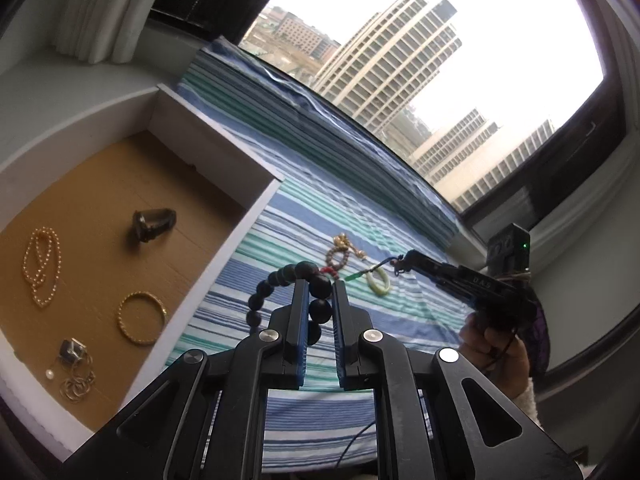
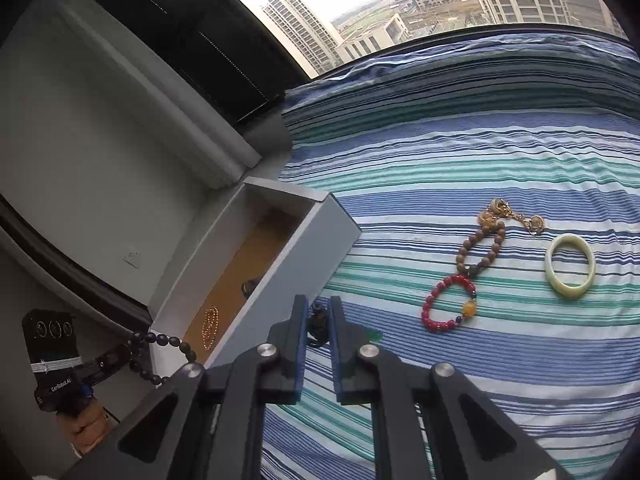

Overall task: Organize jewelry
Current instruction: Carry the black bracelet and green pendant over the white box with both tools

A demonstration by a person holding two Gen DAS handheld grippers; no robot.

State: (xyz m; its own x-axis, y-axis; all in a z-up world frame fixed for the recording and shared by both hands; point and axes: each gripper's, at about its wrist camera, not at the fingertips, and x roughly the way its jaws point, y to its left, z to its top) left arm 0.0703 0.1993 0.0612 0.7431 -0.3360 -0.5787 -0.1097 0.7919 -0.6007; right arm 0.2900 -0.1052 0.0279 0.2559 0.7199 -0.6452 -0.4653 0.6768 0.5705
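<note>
The open drawer [image 1: 120, 208] lay to the left, already holding a pearl strand [image 1: 40, 268] and gold bangle [image 1: 141, 317]. The left gripper [image 1: 320, 300] was clamped on the black bead bracelet [image 1: 280, 280] — nearer the drawer, loop hanging leftward. The right gripper [image 2: 318, 320] pinched a small dark corded pendant [image 2: 318, 322] above the striped sheet [image 2: 480, 152] — farther off.
</note>
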